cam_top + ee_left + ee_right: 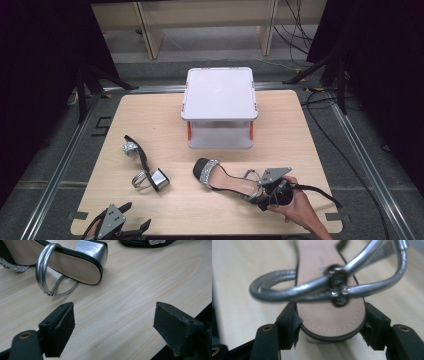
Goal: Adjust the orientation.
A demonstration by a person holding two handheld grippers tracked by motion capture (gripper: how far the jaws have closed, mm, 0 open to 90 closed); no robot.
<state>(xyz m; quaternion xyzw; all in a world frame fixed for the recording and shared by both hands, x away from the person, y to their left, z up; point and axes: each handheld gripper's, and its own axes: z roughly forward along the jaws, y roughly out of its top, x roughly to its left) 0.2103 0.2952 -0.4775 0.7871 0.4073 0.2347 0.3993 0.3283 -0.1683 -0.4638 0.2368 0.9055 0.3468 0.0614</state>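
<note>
Looking along my right gripper [329,332] first, I see its two black jaws set either side of the heel end of the upright sandal [329,315], the pads pressing against the black edge of the sole, so I read this as a grip on the shoe across a wide part of it; the pink insole runs away from me between them, and the silver ankle strap [322,288] with its dark jewelled buckle loops across just above. In the high view that same gripper [272,192] sits at the near right of the wooden table [300,130], held in a hand [300,207] coming in from the bottom edge, with the sandal [225,180] stretching left from it, its sparkly toe band pointing toward the table's middle. My left gripper [131,216] rests at the near left edge, and in its own view the jaws stand wide apart with nothing but bare wood between them. Just beyond them lies the second sandal [72,262], tipped on its side so the pale sole faces me, silver block heel to the right and silver strap curling onto the table. Farther back, past both shoes and well apart from them, stands a white two-tier rack [220,107] with red posts, near the table's far edge.
</note>
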